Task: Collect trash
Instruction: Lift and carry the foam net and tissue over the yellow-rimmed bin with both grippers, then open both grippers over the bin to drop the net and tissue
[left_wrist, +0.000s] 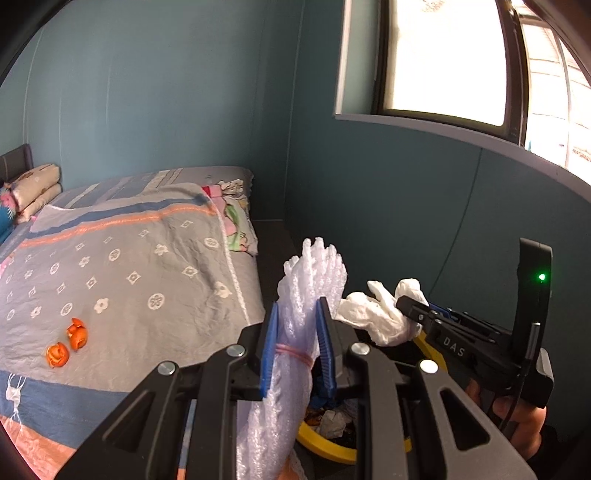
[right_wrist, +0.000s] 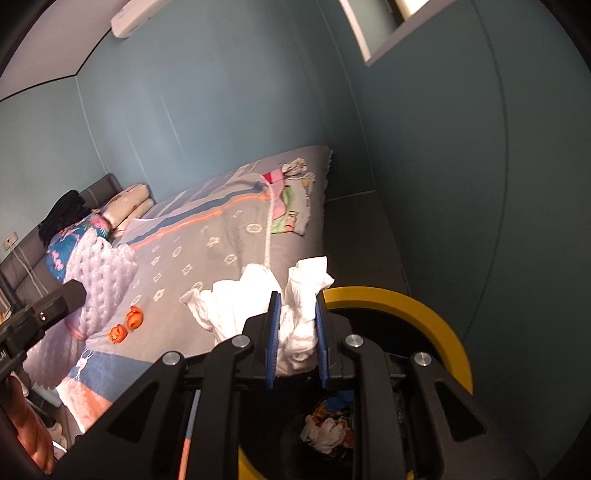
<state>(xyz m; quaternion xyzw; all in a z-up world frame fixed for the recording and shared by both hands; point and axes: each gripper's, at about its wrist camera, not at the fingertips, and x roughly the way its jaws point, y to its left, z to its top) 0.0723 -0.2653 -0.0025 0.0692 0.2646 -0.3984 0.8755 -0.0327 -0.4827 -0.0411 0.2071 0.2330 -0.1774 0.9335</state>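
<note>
My left gripper (left_wrist: 297, 314) is shut on a roll of white bubble wrap (left_wrist: 314, 280) tied with a pink band, held above the bed's edge; the roll also shows in the right wrist view (right_wrist: 99, 280). My right gripper (right_wrist: 295, 302) is shut on a crumpled white tissue (right_wrist: 295, 317), held over the yellow-rimmed trash bin (right_wrist: 424, 314). The tissue also shows in the left wrist view (left_wrist: 380, 314), next to the bin (left_wrist: 325, 446). Two orange peels (left_wrist: 68, 343) lie on the bedspread, also in the right wrist view (right_wrist: 125, 326).
The bed (left_wrist: 129, 258) with a grey patterned spread fills the left. Pillows (left_wrist: 33, 192) lie at its head and folded cloth (left_wrist: 232, 218) at its far corner. Teal walls and a window (left_wrist: 443, 59) stand behind. The bin holds crumpled trash (right_wrist: 325, 428).
</note>
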